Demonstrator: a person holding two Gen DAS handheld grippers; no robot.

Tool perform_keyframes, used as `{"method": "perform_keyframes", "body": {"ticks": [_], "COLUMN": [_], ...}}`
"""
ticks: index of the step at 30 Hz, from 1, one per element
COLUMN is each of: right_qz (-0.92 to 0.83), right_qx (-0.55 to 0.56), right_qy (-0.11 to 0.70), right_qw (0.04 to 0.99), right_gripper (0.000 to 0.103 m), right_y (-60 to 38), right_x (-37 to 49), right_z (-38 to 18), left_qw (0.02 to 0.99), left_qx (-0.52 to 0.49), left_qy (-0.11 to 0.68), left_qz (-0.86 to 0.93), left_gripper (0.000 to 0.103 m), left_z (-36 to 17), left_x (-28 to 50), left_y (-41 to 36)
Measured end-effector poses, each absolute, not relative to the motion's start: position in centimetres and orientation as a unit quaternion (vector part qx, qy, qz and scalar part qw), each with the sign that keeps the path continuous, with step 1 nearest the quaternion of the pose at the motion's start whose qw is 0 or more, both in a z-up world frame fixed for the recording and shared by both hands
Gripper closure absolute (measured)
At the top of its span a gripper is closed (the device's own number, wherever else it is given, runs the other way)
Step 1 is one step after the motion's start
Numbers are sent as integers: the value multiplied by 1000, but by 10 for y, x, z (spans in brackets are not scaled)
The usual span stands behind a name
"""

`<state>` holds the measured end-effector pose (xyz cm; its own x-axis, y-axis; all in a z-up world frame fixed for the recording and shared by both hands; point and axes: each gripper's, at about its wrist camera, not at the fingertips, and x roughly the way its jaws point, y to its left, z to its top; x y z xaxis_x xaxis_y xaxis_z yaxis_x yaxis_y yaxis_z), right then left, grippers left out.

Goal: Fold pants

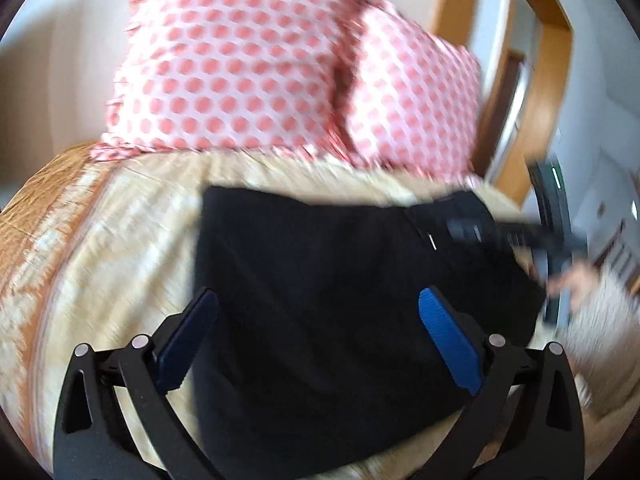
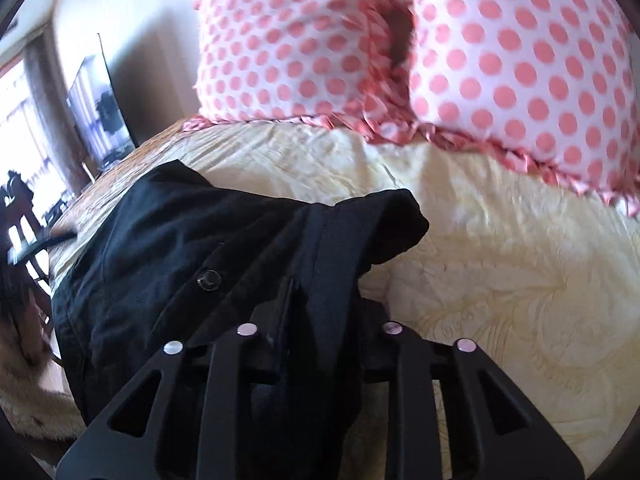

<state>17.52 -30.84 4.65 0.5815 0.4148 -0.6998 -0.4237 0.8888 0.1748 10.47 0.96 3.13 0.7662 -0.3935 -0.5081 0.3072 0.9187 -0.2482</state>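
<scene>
Black pants (image 1: 340,300) lie folded on a cream bedspread (image 1: 120,248). My left gripper (image 1: 318,312) hangs over them with its blue-padded fingers (image 1: 444,328) spread wide and nothing between them. In the right wrist view the pants (image 2: 180,248) show a button (image 2: 209,279) and waistband. My right gripper (image 2: 320,300) is shut on the waistband cloth, which bunches up between its fingers and hides the tips. The right gripper also shows blurred at the pants' right edge in the left wrist view (image 1: 472,228).
Two pink polka-dot pillows (image 1: 248,68) (image 2: 520,72) stand at the head of the bed. A wooden frame (image 1: 552,92) is at the right. A dark screen (image 2: 100,108) stands past the bed's left side. The bedspread (image 2: 500,280) stretches right of the pants.
</scene>
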Motion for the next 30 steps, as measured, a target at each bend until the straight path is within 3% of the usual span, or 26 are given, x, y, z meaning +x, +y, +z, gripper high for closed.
{"method": "perform_keyframes", "body": {"ticks": [4, 9, 13, 18, 30], "right_qz": [234, 232, 233, 234, 238], "right_qx": [2, 2, 6, 19, 58], "right_qy": [401, 403, 407, 415, 433], "right_qw": [886, 885, 883, 879, 867], "right_gripper": [78, 78, 77, 69, 63], "right_y": [-311, -311, -313, -316, -323], "right_x": [180, 179, 181, 186, 196], "right_z": [42, 41, 41, 37, 30], "left_qw": [923, 886, 861, 850, 846], "left_qx": [-91, -90, -106, -115, -101], "left_qy": [339, 423, 466, 475, 489], "left_qz": [-156, -166, -176, -199, -188], "left_gripper": [4, 21, 26, 29, 32], "left_z": [37, 17, -2, -5, -7], "left_x": [163, 226, 249, 247, 250], "left_y": [39, 46, 47, 39, 30]}}
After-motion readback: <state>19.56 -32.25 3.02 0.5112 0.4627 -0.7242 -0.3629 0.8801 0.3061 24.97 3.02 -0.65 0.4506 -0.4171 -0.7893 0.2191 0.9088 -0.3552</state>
